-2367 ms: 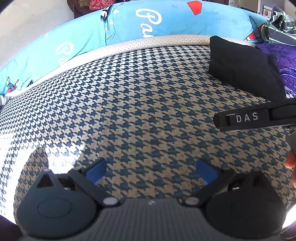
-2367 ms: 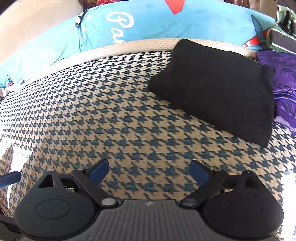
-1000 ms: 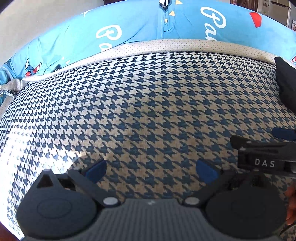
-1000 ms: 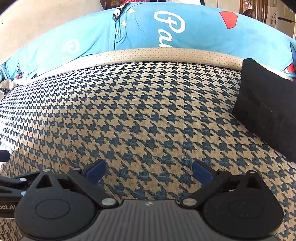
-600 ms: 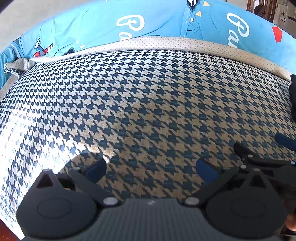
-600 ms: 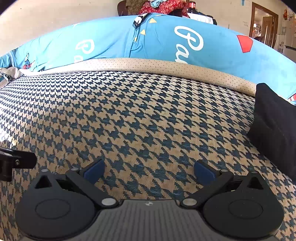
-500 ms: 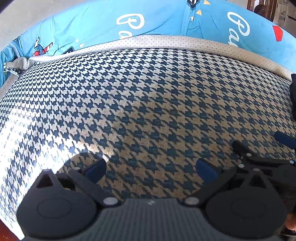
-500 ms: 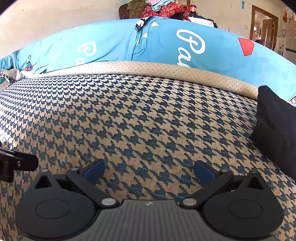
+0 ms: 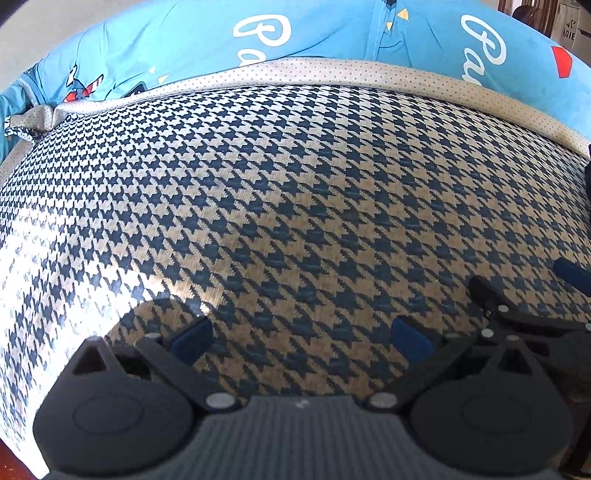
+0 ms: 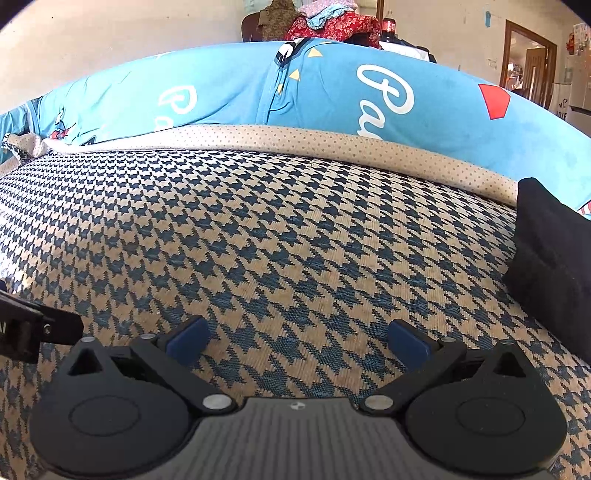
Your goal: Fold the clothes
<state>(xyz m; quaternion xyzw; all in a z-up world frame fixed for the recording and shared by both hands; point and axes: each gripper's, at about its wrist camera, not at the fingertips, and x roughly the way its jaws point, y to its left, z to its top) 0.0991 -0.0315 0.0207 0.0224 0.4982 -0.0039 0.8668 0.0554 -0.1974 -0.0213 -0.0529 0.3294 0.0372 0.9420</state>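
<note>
A folded black garment (image 10: 550, 258) lies at the right edge of the right wrist view, on the houndstooth bed cover (image 10: 295, 236); in the left wrist view only a dark sliver of it shows at the far right. My left gripper (image 9: 301, 338) hangs open over bare houndstooth cover (image 9: 277, 206), nothing between its blue pads. My right gripper (image 10: 297, 341) is open too, low over the cover, well left of the black garment. The right gripper also shows at the right of the left wrist view, and part of the left gripper pokes into the right wrist view at the left edge.
A blue printed bedsheet (image 10: 332, 96) and a beige dotted band (image 10: 295, 142) run along the far side of the cover. Beyond lie a pile of clothes (image 10: 325, 20), a cola bottle (image 10: 388, 23) and a doorway (image 10: 528, 70). Sunlight hits the cover's left side (image 9: 33, 258).
Both views have swung left, away from the black garment, which slid toward the right edge. The right gripper's view has tilted up, showing more of the room. Both grippers stayed open.
</note>
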